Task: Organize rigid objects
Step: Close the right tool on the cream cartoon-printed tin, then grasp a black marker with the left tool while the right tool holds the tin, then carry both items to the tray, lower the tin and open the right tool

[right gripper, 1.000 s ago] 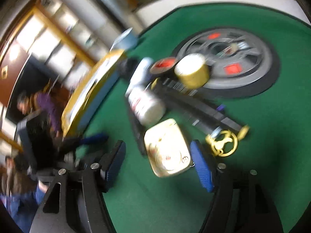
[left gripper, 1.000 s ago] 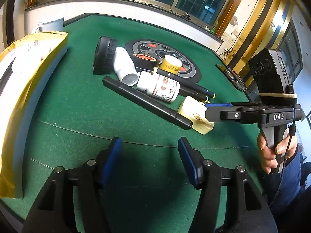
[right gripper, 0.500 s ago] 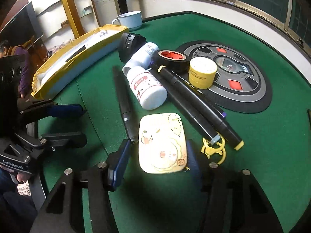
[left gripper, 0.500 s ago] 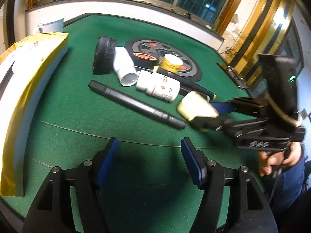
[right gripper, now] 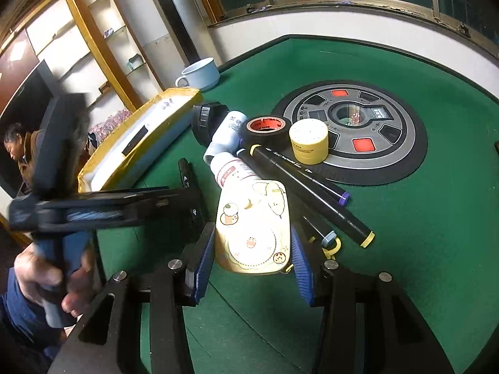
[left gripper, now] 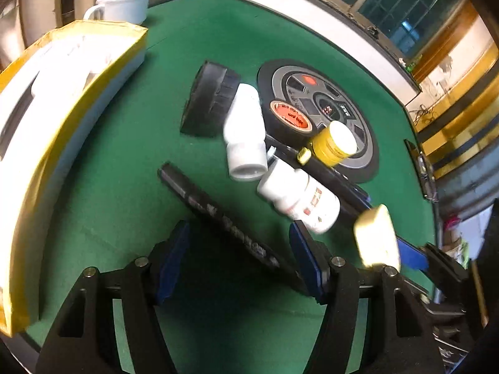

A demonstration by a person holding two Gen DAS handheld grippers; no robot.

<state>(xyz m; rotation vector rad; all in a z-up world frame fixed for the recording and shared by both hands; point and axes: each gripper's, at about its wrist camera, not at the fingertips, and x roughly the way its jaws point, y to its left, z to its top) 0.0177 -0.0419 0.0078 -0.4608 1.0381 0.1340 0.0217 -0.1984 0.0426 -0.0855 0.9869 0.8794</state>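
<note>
My right gripper (right gripper: 252,257) is shut on a cream cartoon-printed case (right gripper: 254,227), which also shows in the left wrist view (left gripper: 375,237), lifted off the felt. My left gripper (left gripper: 240,257) is open over a long black marker (left gripper: 218,215); its jaws straddle the marker's near end. A white pill bottle (left gripper: 299,199), a white tube bottle (left gripper: 244,132), a black round cap (left gripper: 209,98), a tape roll (left gripper: 290,117) and a yellow jar (left gripper: 335,143) lie in a cluster beyond. Two more black markers (right gripper: 308,187) lie beside the case.
A yellow-rimmed white box (left gripper: 46,118) stands along the left of the green table (left gripper: 131,162). A white mug (left gripper: 121,7) sits behind it. A round control panel (right gripper: 352,131) is set in the table's middle. A yellow keyring (right gripper: 332,249) lies by my right fingers.
My right gripper has closed on the cream case and raised it. My left gripper has moved forward over the long black marker, staying open.
</note>
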